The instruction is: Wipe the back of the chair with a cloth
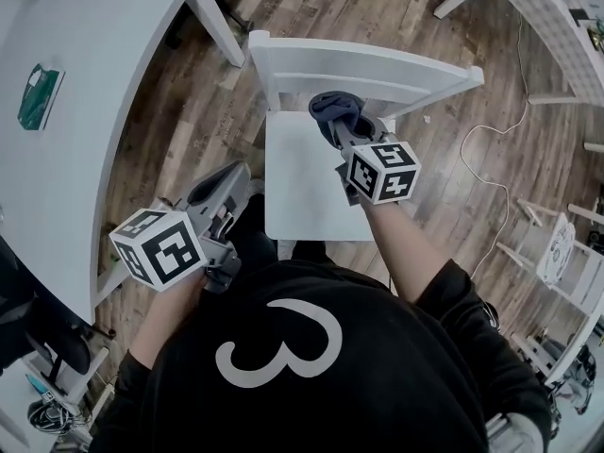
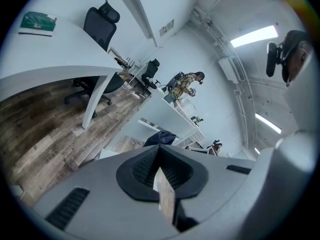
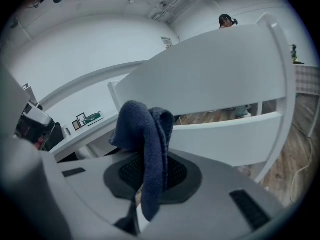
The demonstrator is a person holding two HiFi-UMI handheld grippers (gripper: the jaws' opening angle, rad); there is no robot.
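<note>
Blue cloth (image 3: 144,134), one, pinched in right gripper (image 3: 150,181) before one chair (image 1: 377,69); left gripper (image 2: 162,176) closed.

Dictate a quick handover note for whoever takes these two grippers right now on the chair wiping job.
Right gripper: shut on the dark blue cloth, held just in front of the white chair's backrest, above the rear of the seat. I can't tell whether the cloth touches the backrest.
Left gripper: shut, empty, held low to the left of the chair, near the white desk.
Done: cloth is gripped and at the backrest.
Left: wipe along the backrest. How much has been wiped can't be seen.
</note>
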